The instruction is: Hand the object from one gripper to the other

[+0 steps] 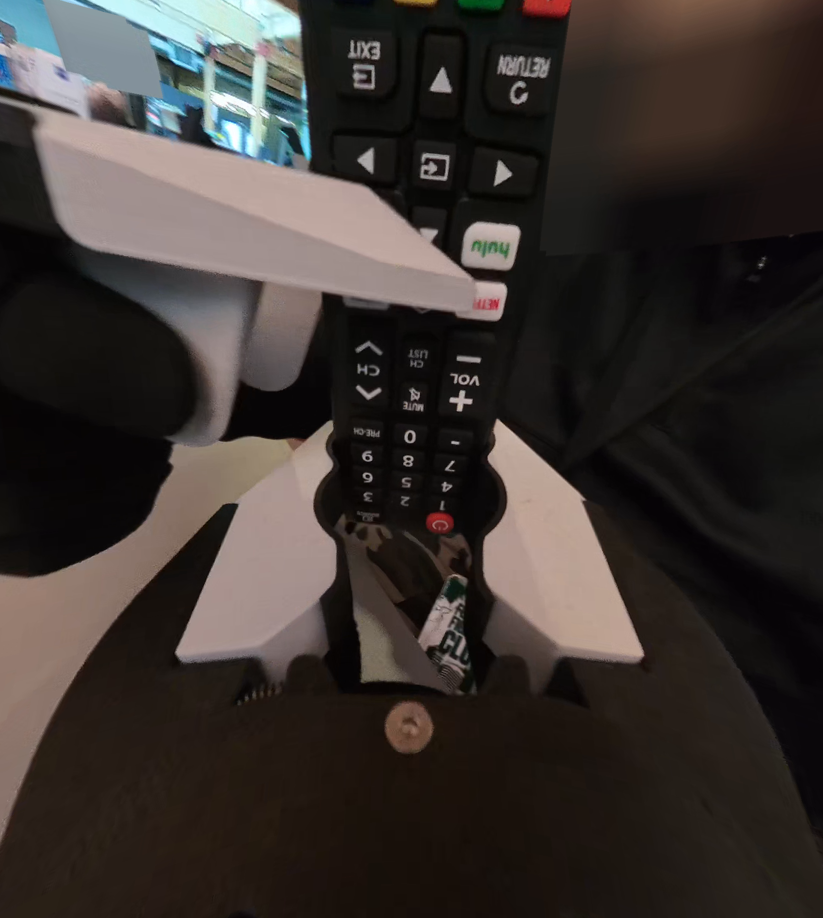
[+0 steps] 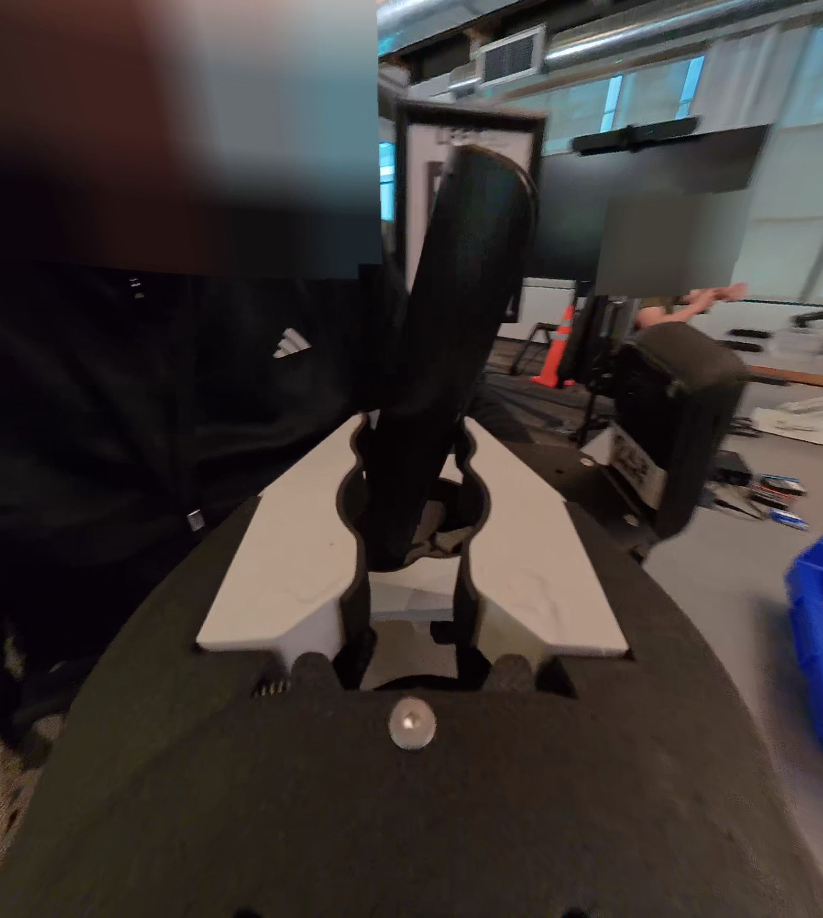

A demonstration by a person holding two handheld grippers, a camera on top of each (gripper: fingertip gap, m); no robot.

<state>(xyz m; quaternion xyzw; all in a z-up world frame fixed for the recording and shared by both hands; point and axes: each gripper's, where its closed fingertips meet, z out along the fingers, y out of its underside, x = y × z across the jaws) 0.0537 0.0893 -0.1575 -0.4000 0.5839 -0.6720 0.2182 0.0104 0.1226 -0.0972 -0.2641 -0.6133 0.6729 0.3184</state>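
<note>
Remote control (image 1: pixel 424 278): black, long axis running straight away along the left gripper (image 1: pixel 409 477), keypad end clamped between its white fingers, button face to camera. Right gripper (image 2: pixel 412 497) clenched on the same remote (image 2: pixel 454 318), seen back-side, leaning up and slightly right. In the left view, one right finger (image 1: pixel 250 223) crosses the remote mid-length. Blue bin (image 2: pixel 816 646) on grey desk, right edge.

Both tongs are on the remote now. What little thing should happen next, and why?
Probably one pair should let go. The left tongs pinch the remote at its number-button end, and the right tongs look clamped on its plain back side. With both holding, the pass isn't finished. I'd guess whichever pair held it first opens a little, but I can't tell which that was.
</note>
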